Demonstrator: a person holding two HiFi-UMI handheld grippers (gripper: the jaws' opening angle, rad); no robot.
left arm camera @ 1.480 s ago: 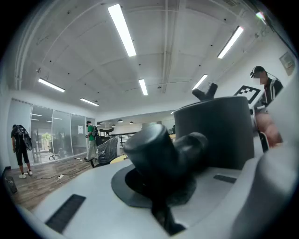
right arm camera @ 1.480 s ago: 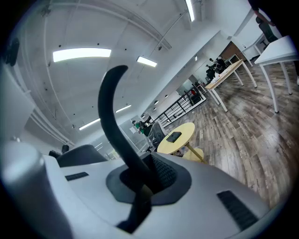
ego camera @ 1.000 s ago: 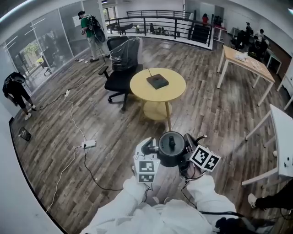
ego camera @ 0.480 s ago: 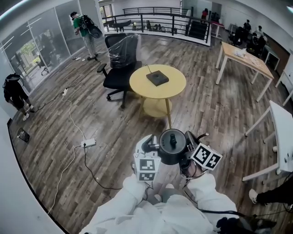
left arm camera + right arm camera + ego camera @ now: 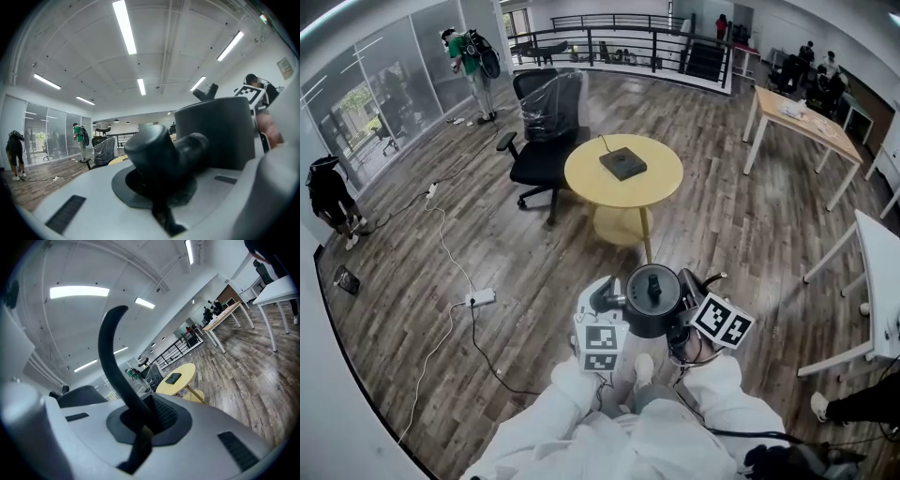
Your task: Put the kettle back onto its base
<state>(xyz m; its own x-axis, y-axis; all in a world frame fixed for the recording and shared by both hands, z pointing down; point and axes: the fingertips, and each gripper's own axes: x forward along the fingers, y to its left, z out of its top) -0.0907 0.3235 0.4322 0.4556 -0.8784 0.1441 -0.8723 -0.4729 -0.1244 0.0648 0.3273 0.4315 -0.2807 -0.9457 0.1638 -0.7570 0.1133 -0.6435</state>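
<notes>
The left gripper (image 5: 161,174) is closed on a black rounded part of the dark grey round kettle (image 5: 652,302), which I believe is its spout (image 5: 157,149). The right gripper (image 5: 140,422) is closed on the thin curved black handle (image 5: 111,350), which runs down between its jaws. So the kettle hangs between both grippers, in the air over the wooden plank floor (image 5: 534,272), on the near side of the round yellow table (image 5: 581,178) and well apart from it. The flat black square base (image 5: 622,164) lies near the middle of this table. A black office chair wrapped in clear plastic (image 5: 551,122) stands just beside the table, at its far left. I judge the kettle to be stiff, with a smooth hard shell that may slip on the pads, and heavy if water is inside. The handle seems the proper place to carry it, while the grip at the spout only steadies it, and it should stay upright so that its bottom meets the base flat. The head view shows the lid from above and how far off the table is, but not the contact of the jaws. The left gripper view shows the grip and the kettle wall very close, but not the base. The right gripper view shows the handle in the jaws and, farther off, the table with the base seen from the side.
</notes>
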